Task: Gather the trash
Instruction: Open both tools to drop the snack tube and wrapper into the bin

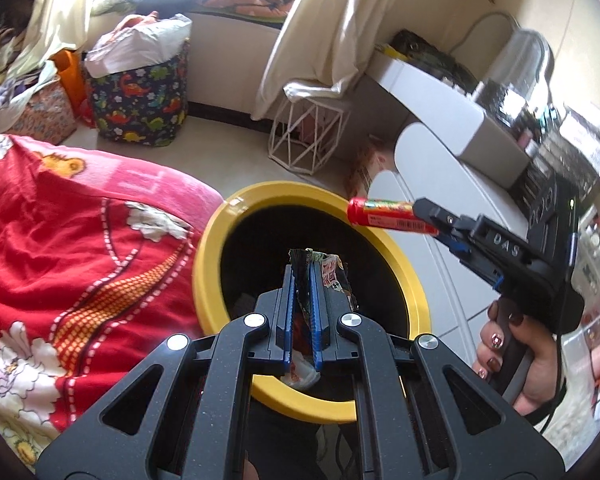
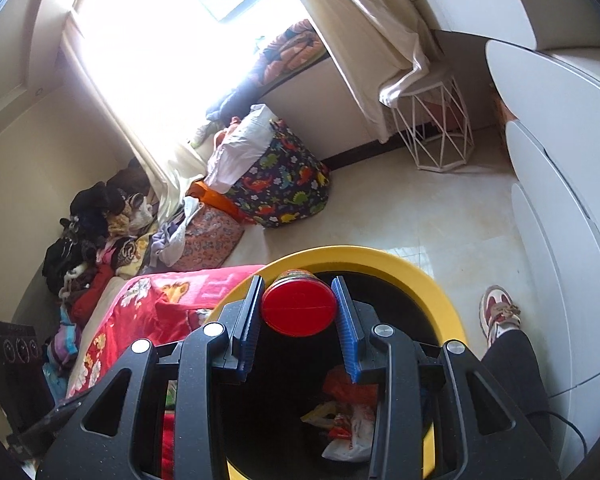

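1. The left wrist view looks forward and down along its fingers (image 1: 301,280), close over the bin (image 1: 216,264).
2. The right wrist view looks down into the bin (image 2: 419,276) from close above, tilted toward the window (image 2: 160,40).
3. Both share the bin, red blanket (image 1: 80,248), dinosaur bag (image 2: 284,188) and wire stool (image 1: 307,136).

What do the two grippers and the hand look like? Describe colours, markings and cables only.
Both grippers, the left gripper and the right gripper, have matte black linkage arms with silver rivets and ribbed blue pads. From the left wrist, the right gripper's body reads "DAS", with a black cable trailing beneath. The hand on its handle wears dark, decorated nail polish.
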Demonstrator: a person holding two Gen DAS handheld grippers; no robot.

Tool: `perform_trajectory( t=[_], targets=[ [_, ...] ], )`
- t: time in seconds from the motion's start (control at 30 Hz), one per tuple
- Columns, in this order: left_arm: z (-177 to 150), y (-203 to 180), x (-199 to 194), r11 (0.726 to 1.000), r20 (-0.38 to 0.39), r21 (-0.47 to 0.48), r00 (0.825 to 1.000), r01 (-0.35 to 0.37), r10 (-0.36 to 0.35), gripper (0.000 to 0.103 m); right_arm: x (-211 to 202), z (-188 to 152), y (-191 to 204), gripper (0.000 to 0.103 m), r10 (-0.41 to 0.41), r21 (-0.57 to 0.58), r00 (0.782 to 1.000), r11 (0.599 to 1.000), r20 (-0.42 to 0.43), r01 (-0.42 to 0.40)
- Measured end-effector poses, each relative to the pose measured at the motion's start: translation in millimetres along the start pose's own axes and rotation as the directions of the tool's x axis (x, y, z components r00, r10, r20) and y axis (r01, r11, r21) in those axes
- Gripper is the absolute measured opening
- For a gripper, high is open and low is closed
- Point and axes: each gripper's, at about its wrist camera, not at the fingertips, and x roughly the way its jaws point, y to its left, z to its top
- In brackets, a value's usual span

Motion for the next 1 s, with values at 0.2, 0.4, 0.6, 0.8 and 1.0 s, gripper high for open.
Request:
perform_trajectory(
  t=[0.2, 0.4, 0.6, 0.8, 1.0],
  targets=[
    [-5.2, -14.4, 19.8, 0.999, -0.06, 0.043, 0.998, 0.011, -0.009, 0.004, 1.0, -2.9, -8.4, 0.033, -0.004, 0.022, 1.0, 1.0, -0.026, 0.005],
    [-9.5, -24.9, 32.8, 0.997, -0.097, 0.074, 0.995, 0.017, -0.01, 0.012, 5.8, -6.1, -11.6, 0.035, 0.011, 0.028, 0.998, 1.0, -0.063, -0.009],
    [-12.1, -25.4, 36.8, 0.997, -0.115, 0.072, 0.993, 0.01, -0.001, 0.052, 4.1, -8.4, -11.7, 0.05, -0.013, 0.001, 0.997, 1.0, -0.079, 0.013],
    [-11.8, -23.2, 30.1, 0.998, -0.096, 0.058, 0.995, -0.015, 0.02, 0.085, -7.2, -10.1, -4.2, 0.068, -0.047, -0.038, 0.997, 0.998, -0.06, 0.045],
    [-11.0, -20.1, 17.3, 0.997, -0.055, 0.051, 0.996, -0.063, 0.066, 0.092, -19.4, -11.2, 5.4, 0.085, -0.07, -0.079, 0.997, 0.995, -0.023, 0.068]
  ],
)
